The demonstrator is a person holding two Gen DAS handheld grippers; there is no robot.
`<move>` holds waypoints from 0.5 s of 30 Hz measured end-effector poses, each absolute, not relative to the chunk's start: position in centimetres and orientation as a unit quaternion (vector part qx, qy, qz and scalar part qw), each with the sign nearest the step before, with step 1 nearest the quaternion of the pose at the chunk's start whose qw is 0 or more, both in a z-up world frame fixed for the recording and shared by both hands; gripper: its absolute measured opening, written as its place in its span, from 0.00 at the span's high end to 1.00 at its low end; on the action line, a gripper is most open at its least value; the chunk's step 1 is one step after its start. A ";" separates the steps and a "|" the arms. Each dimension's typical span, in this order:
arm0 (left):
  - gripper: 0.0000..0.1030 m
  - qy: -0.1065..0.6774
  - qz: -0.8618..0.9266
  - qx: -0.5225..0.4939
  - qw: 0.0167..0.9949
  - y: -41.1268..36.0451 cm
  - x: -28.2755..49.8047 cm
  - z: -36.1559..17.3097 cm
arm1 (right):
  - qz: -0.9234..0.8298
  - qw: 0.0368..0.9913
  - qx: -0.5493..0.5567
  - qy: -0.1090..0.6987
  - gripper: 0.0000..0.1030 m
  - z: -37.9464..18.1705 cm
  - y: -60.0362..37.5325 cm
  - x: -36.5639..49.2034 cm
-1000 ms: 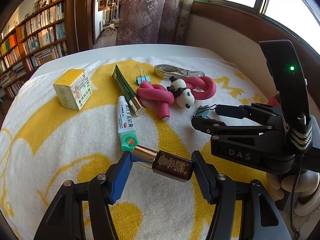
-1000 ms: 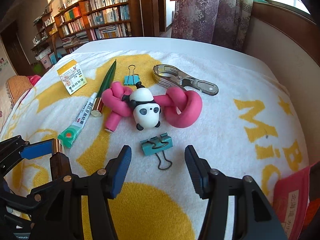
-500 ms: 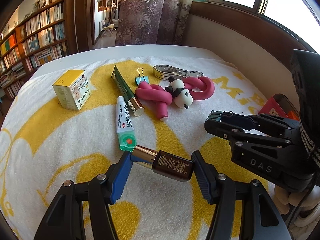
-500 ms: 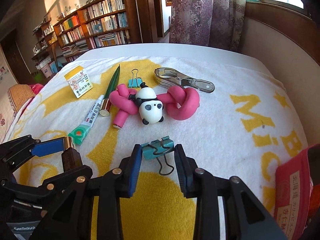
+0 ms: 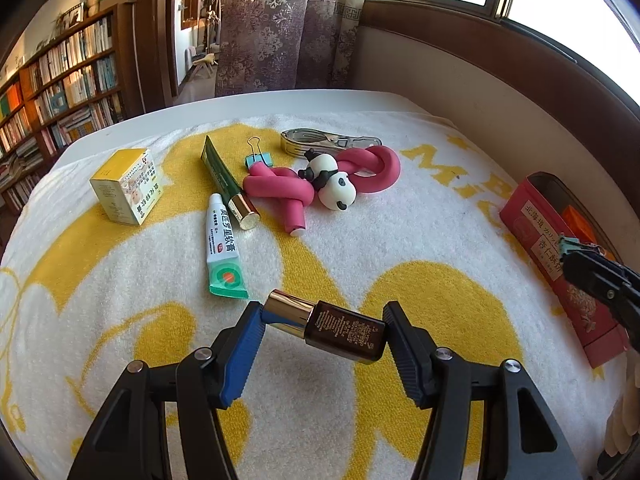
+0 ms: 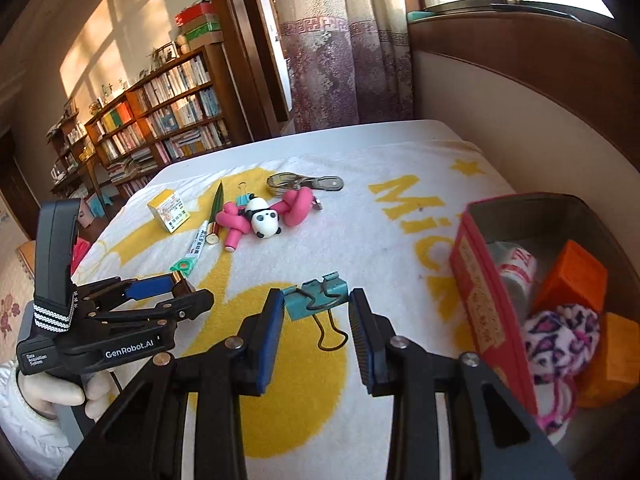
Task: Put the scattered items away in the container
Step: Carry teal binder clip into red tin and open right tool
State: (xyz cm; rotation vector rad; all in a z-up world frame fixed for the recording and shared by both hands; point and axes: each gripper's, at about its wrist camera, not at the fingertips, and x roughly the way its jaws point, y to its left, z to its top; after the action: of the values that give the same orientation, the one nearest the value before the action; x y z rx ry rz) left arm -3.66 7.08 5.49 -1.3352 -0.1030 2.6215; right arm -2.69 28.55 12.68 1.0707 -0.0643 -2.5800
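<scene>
— While the left gripper (image 5: 322, 326) hangs low over the white and yellow towel (image 5: 360, 256), what is between its fingers?

— It is clenched on a dark brown cosmetic bottle with a gold cap (image 5: 328, 325). The bottle lies crosswise, its long axis from finger to finger, gold cap against the blue left pad, brown base against the right one.

— And the right gripper (image 6: 316, 316)?

— Its fingers are narrowly apart and pinch a teal metal binder clip (image 6: 317, 298) by its two ends. The clip's body runs crosswise and its wire handles point down, toward the camera. It is above the towel, a little left of the container.

— Where is the container?

— The red rectangular tin box (image 6: 486, 300) stands at the right edge of the towel, open on top. An orange box (image 6: 572, 276) and a pink leopard-print scrunchie (image 6: 560, 336) lie inside.

— What lies toward the far edge?

— A pink twisted foam rod with a panda head (image 5: 320, 184), a white ointment tube (image 5: 224, 246) and a yellow carton (image 5: 126, 186).
</scene>
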 end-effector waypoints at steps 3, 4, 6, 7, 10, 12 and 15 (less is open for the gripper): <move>0.39 -0.033 0.885 -0.454 0.100 7.3 -3.6 5.3 | -0.922 0.134 0.361 -0.038 0.65 13.8 32.1 -1.1; 0.39 -0.032 0.884 -0.455 0.101 7.4 -3.6 5.2 | -0.925 0.122 0.357 -0.042 0.65 14.2 33.3 -0.6; 0.39 -0.030 0.884 -0.454 0.104 7.6 -3.4 5.2 | -0.929 0.097 0.355 -0.045 0.65 14.6 35.4 0.3; 0.39 -0.029 0.885 -0.454 0.105 7.7 -3.4 5.2 | -0.930 0.084 0.355 -0.044 0.65 14.7 36.5 0.6; 0.39 -0.026 0.884 -0.454 0.107 7.9 -3.3 5.1 | -0.926 0.063 0.369 -0.049 0.64 14.4 39.0 1.2; 0.39 -0.024 0.883 -0.456 0.108 8.1 -3.2 5.0 | -0.921 0.059 0.381 -0.059 0.64 13.9 40.3 1.3; 0.39 -0.022 0.883 -0.457 0.109 8.3 -3.2 5.0 | -0.913 0.058 0.396 -0.078 0.64 13.0 41.5 1.2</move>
State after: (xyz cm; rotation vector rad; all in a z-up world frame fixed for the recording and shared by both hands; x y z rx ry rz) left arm -3.16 8.26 4.97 -1.3423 -0.0640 2.5953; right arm 1.15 41.51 13.00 1.2015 -0.2362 -2.7666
